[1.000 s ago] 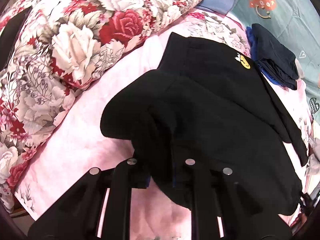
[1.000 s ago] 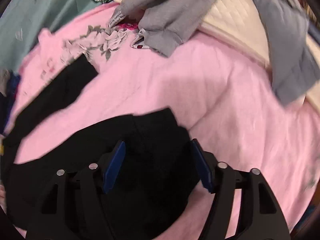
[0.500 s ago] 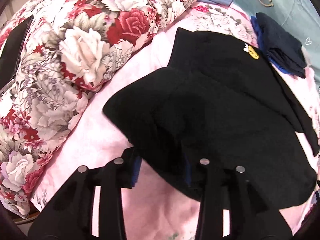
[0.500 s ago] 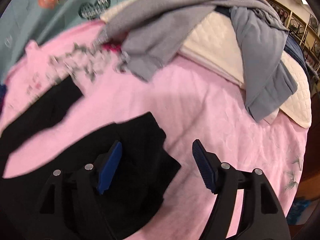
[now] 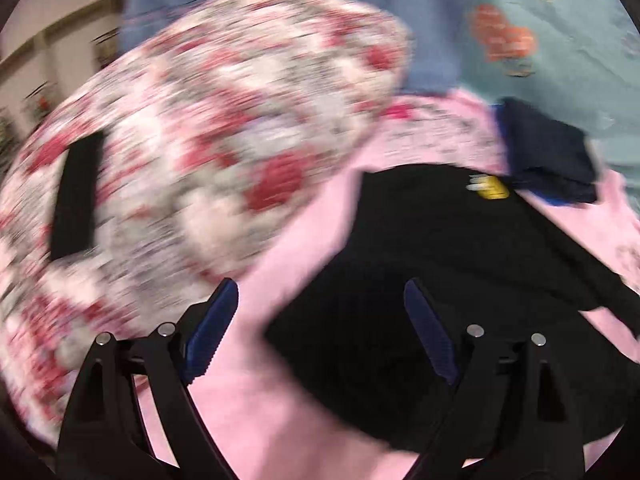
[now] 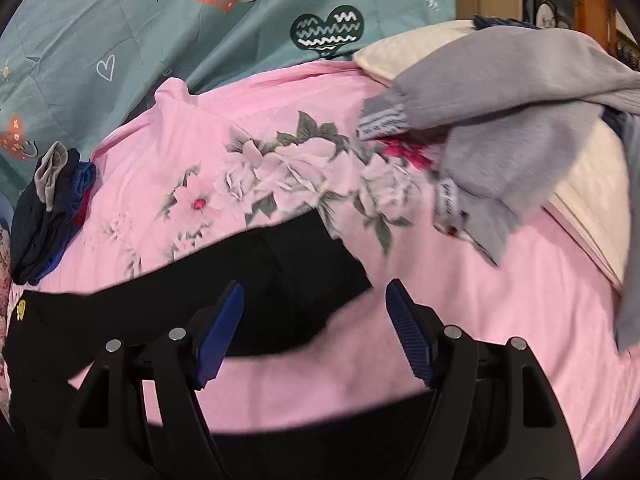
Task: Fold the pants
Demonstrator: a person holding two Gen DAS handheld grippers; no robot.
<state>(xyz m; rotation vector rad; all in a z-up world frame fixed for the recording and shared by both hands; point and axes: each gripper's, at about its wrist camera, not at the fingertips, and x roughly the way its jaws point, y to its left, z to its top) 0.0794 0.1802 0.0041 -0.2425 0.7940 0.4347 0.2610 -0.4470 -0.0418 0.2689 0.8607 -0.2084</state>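
Observation:
The black pants (image 5: 440,272) lie folded over on the pink bedsheet (image 5: 280,408), with a small yellow patch (image 5: 493,190) near the far edge. My left gripper (image 5: 320,336) is open and empty, raised over the pants' near left edge; this view is blurred by motion. In the right wrist view the pants (image 6: 280,280) stretch from the left edge to the middle, one end lying just beyond my right gripper (image 6: 314,328), which is open and empty above the sheet (image 6: 460,300).
A big rose-print quilt (image 5: 192,152) is heaped at the left. A pile of folded dark blue clothes (image 5: 548,160) sits behind the pants, also at the left (image 6: 44,216). Grey garments (image 6: 520,120) lie over a cream quilted pillow (image 6: 588,200) at the right. Teal bedding (image 6: 200,20) lies behind.
My left gripper has opened, let go of the pants and lifted away fast. My right gripper, open throughout, has pulled back from the pants, which now lie flat on the sheet.

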